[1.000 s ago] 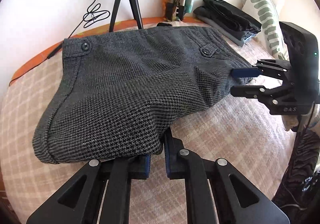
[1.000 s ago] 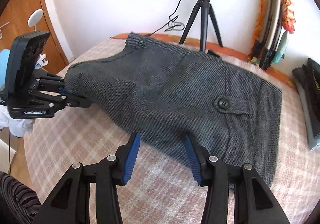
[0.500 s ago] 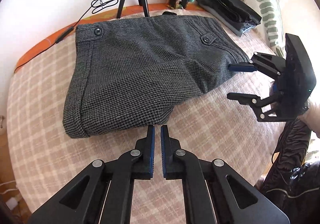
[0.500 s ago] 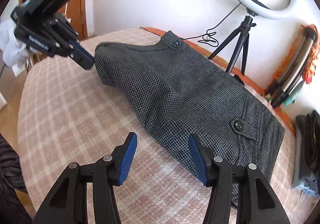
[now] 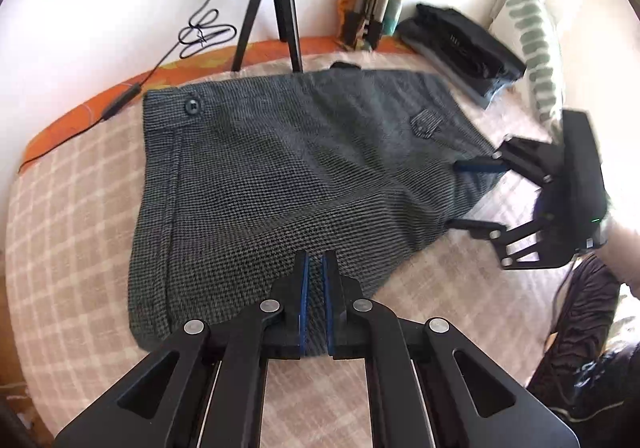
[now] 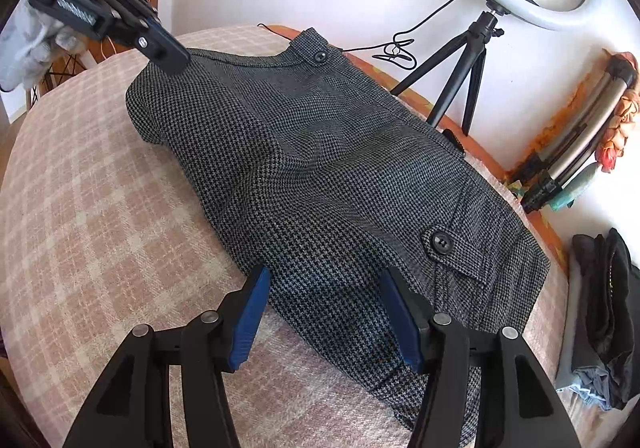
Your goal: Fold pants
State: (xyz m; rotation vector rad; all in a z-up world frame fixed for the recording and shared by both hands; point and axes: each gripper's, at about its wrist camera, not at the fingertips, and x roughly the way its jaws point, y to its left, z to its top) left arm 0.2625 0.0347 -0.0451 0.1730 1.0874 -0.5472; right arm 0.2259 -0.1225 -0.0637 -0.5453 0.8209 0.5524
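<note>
Already folded into a squat bundle, the pants (image 5: 280,176) lie on the checked bedspread (image 5: 72,232), waistband toward the tripod (image 5: 276,8). At their left end the left gripper (image 5: 315,268) hangs clenched with nothing in it, its tips over the near fold. At their right end the right gripper (image 6: 324,288) has just been spreading its jaws, and cloth lies between the parted pads unpressed. A pinch catching only the top layer would likely drag the fold open.

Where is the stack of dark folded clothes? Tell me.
In the left wrist view, the dark folded clothes sit far right, between the striped pillow and the grey pants.
</note>
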